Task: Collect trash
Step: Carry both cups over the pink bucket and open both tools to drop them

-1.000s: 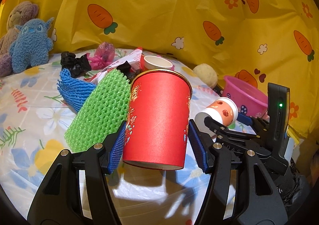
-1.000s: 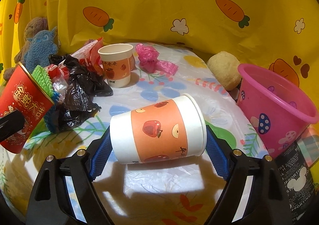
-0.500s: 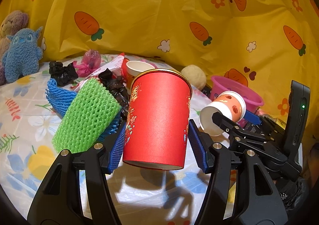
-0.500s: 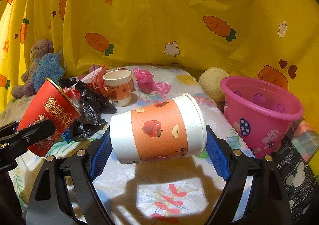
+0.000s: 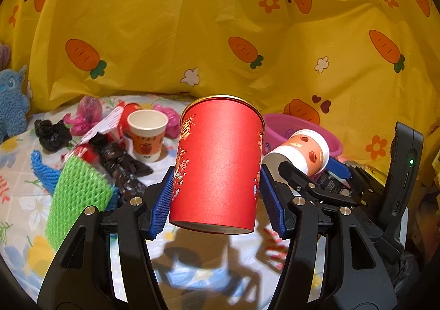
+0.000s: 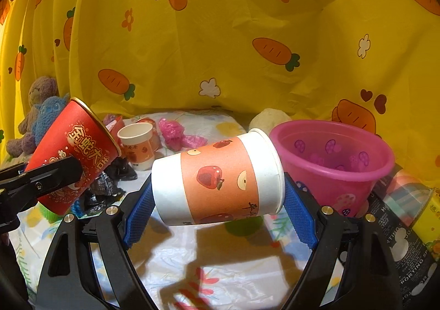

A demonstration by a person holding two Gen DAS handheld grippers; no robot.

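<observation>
My left gripper (image 5: 216, 200) is shut on a tall red paper cup (image 5: 217, 164) and holds it upright above the table; the cup also shows in the right wrist view (image 6: 74, 156). My right gripper (image 6: 218, 211) is shut on an orange-and-white apple-print paper cup (image 6: 220, 178), held on its side just left of the pink bucket (image 6: 332, 164). That cup shows in the left wrist view (image 5: 302, 150) in front of the bucket (image 5: 280, 123). A second apple-print cup (image 5: 147, 136) stands upright on the table.
Green foam netting (image 5: 77, 194), blue netting (image 5: 44, 172), black plastic bags (image 5: 121, 167), pink bags (image 6: 176, 134) and a red-white wrapper (image 5: 107, 123) lie on the floral tablecloth (image 6: 192, 268). Plush toys (image 6: 41, 123) sit far left. Boxes (image 6: 407, 216) stand right of the bucket. A yellow carrot-print curtain (image 5: 220, 35) hangs behind.
Both grippers have risen and moved right toward the pink bucket, each still holding its cup. The bucket now looks closer and larger in the right wrist view.
</observation>
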